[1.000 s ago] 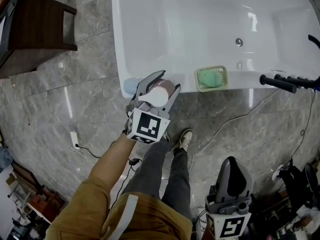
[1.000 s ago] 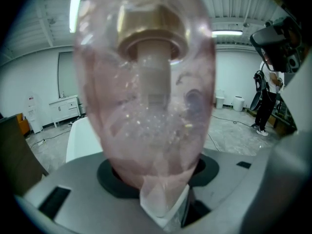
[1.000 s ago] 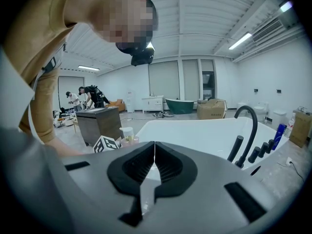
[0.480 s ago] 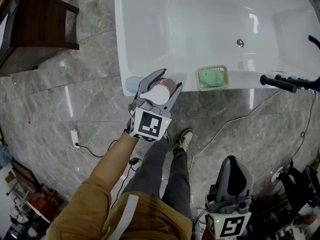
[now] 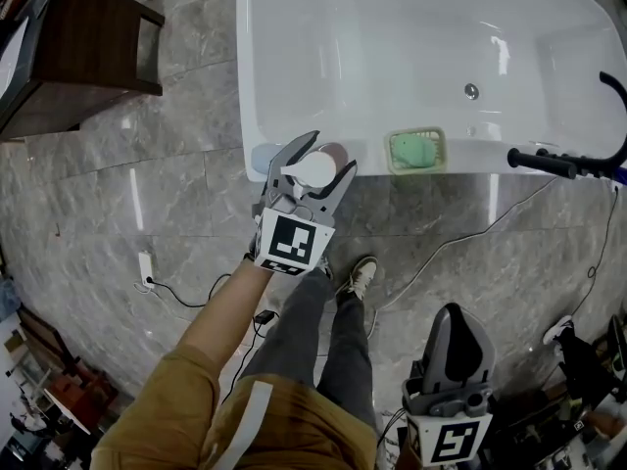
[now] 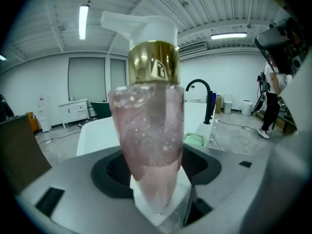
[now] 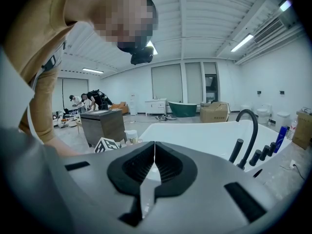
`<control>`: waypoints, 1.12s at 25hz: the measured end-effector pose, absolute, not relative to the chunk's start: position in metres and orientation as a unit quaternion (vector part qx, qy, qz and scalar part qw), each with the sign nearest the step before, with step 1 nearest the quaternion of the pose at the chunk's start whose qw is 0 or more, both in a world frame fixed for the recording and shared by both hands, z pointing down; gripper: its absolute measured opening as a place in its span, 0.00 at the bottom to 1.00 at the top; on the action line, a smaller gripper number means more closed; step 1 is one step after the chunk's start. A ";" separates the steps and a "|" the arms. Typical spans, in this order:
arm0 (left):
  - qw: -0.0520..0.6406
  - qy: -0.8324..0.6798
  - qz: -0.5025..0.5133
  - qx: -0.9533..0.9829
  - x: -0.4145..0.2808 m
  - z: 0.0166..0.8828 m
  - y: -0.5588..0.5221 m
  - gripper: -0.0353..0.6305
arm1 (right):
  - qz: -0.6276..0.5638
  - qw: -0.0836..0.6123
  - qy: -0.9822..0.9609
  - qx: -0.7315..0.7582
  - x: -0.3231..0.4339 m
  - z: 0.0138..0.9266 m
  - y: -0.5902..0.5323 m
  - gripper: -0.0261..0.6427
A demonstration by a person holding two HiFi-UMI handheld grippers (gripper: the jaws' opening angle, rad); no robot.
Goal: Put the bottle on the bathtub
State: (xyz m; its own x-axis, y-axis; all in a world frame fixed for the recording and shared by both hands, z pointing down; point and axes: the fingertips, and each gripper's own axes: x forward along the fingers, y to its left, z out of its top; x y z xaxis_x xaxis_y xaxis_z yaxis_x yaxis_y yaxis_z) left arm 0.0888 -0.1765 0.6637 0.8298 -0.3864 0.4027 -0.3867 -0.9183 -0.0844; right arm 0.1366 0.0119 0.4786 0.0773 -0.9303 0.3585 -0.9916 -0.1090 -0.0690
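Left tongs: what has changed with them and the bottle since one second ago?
The left tongs have just been opening their jaws wider around the bottle, which stands between them on the bathtub rim; it seems let go. The right tongs stay shut and empty, and the green soap dish is in place.

No readable text is showing anywhere; the gold collar (image 6: 153,62) on the bottle (image 6: 148,145) is bearing only a blurred, illegible mark.

Green soap basket (image 5: 416,152), dark wooden cabinet (image 5: 83,52), black faucet (image 5: 542,162), marble floor (image 5: 108,213)
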 end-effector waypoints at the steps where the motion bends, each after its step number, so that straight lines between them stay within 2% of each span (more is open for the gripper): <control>1: -0.002 -0.206 0.211 0.956 0.088 0.662 -0.175 0.46 | 0.157 0.096 -0.662 0.727 0.137 0.477 0.014 0.05; 28: 0.013 -0.327 0.219 0.919 0.030 0.568 -0.120 0.47 | 0.088 0.081 -0.726 0.677 0.131 0.389 0.082 0.05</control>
State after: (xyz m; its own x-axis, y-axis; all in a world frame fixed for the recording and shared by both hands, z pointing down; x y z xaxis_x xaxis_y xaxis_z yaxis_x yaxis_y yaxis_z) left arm 0.0302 -0.1200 0.5675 0.6895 -0.5961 0.4114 -0.6072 -0.7854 -0.1204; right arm 0.1307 0.0821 0.3894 -0.0695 -0.9690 0.2372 -0.9976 0.0672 -0.0175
